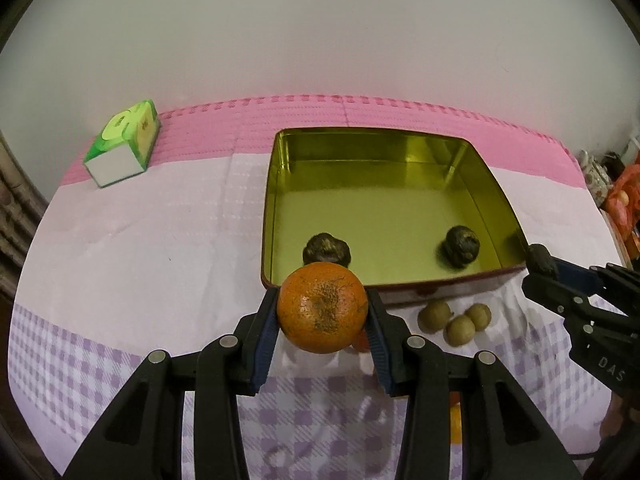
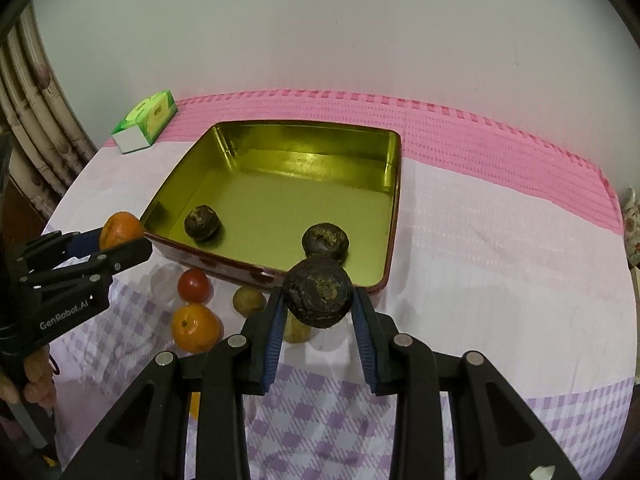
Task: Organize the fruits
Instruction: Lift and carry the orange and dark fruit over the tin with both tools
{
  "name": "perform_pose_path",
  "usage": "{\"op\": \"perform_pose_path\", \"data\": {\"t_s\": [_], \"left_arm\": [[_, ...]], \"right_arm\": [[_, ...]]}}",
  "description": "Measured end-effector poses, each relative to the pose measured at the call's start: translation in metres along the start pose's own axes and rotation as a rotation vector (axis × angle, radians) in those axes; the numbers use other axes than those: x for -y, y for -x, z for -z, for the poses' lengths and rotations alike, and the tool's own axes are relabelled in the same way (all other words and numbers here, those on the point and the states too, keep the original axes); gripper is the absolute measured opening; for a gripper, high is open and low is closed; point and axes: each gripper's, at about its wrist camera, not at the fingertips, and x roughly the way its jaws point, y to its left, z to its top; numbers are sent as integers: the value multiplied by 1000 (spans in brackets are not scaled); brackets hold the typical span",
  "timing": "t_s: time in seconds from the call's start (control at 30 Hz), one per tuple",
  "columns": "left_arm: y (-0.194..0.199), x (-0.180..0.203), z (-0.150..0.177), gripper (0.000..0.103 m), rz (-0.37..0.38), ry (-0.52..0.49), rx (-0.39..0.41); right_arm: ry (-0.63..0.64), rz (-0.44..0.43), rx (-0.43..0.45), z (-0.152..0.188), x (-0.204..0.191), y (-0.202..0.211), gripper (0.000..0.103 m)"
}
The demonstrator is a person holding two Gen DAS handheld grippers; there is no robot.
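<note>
My left gripper (image 1: pixel 322 312) is shut on an orange (image 1: pixel 322 307), held above the cloth just before the near wall of the gold tin box (image 1: pixel 400 160). My right gripper (image 2: pixel 318 300) is shut on a dark brown round fruit (image 2: pixel 318 293), lifted near the box's front right corner (image 2: pixel 376 284). Two more dark fruits (image 2: pixel 202 223) (image 2: pixel 325 241) lie inside the box. On the cloth before the box sit a second orange (image 2: pixel 196 327), a red tomato (image 2: pixel 194 285) and small tan fruits (image 1: pixel 434 316). The left gripper (image 2: pixel 120 242) also shows at the left of the right wrist view.
A green tissue box (image 1: pixel 122 142) stands at the back left on the pink band of the tablecloth (image 1: pixel 140 240). A curtain (image 2: pixel 36 128) hangs at the far left. Cluttered items (image 1: pixel 616 200) sit beyond the table's right edge. A hand (image 2: pixel 36 384) grips the left tool's handle.
</note>
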Motion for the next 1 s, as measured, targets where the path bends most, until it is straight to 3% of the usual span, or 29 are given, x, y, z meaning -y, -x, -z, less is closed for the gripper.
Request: {"op": "perform_pose_path", "data": {"t_s": [0.53,1.0], "left_arm": [[-17,5,-18,42,-21,2,-7],[-38,5,-29,42,-30,-7,-25]], "right_arm": [[-5,12,14,-17,-3,-12,31],[-2,20,-23,-24,-2,-35,31]]}}
